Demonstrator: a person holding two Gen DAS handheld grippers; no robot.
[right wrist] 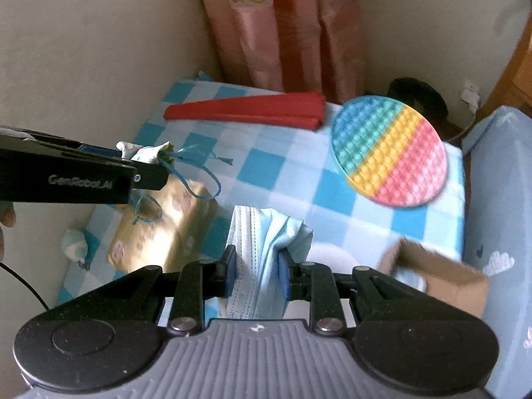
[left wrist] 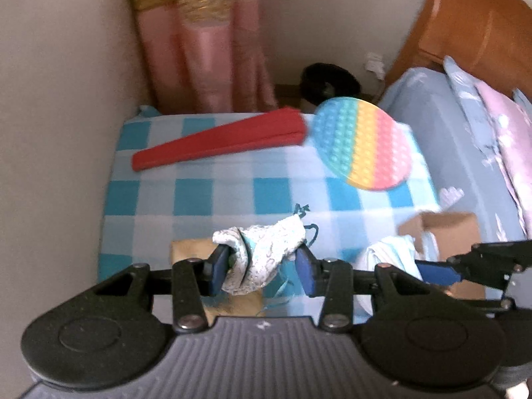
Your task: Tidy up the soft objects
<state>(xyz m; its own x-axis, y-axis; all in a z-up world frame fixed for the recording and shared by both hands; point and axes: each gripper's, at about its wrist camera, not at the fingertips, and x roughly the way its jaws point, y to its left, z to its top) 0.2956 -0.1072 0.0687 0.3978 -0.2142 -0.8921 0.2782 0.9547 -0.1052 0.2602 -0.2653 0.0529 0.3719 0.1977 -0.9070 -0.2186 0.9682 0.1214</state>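
This is a bedroom in a home. A bed (left wrist: 442, 139) with blue sheets and pillows (left wrist: 498, 123) stands by a wooden headboard (left wrist: 465, 23). Pink curtains (left wrist: 206, 40) hang behind a checked table (left wrist: 232, 193).

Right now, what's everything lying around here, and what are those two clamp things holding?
checked cloth: one, blue and white, covering the table
folded red cloth: one, far edge
bubble mat: one, round, rainbow, far right
gold packet: one, near left
cardboard box: one, brown, near right
curtain: pink, behind
patterned mask: one, white, teal strings, in left hand-held gripper
surgical masks: pale blue bundle, in right hand-held gripper
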